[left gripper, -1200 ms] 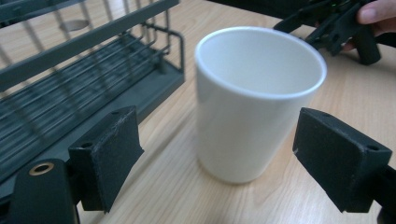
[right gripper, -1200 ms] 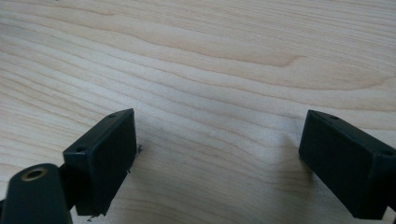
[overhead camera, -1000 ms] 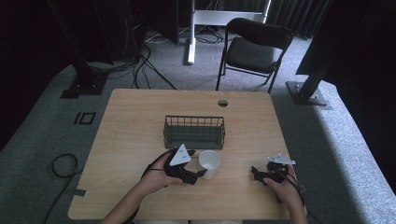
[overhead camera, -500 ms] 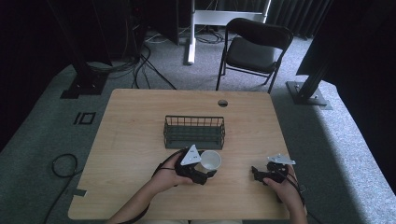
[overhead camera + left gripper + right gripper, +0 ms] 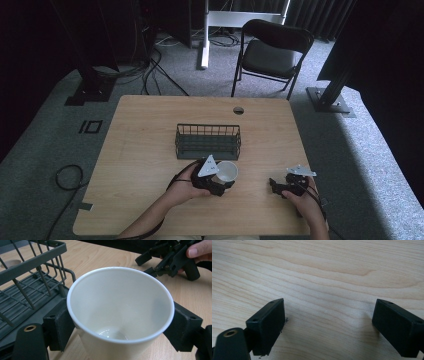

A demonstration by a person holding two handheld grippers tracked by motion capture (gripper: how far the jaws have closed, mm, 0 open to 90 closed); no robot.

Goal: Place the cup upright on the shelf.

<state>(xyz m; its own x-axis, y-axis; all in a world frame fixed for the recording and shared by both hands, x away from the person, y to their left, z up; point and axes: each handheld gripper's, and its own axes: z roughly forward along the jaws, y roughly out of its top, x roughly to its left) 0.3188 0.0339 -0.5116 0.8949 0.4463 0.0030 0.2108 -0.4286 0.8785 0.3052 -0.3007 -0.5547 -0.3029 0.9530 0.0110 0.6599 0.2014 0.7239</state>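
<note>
On the wooden table [image 5: 140,150], the left gripper [image 5: 220,181] has its jaws set on either side of a white paper cup [image 5: 227,171], one pad against each flank just below the rim, so the cup is clasped between them. In the left gripper view the cup [image 5: 120,312] stands upright with its mouth open to the camera, and its inside looks empty, with a pale gleam at the bottom. The cup sits near the middle of the table's near half, just on the near side of a dark wire basket [image 5: 208,141]. The basket's near right corner [image 5: 32,282] is close beside the cup's left flank in that view; whether they touch cannot be told. The cup's base is hidden, so whether it rests on the wood or is raised off it cannot be told either.

The right gripper [image 5: 278,186] lies well to the right of the cup, near the table's near right edge, held low by the person's right hand [image 5: 307,202]. Its jaws stand wide apart in the right gripper view, with bare wood grain between them and nothing held.
</note>
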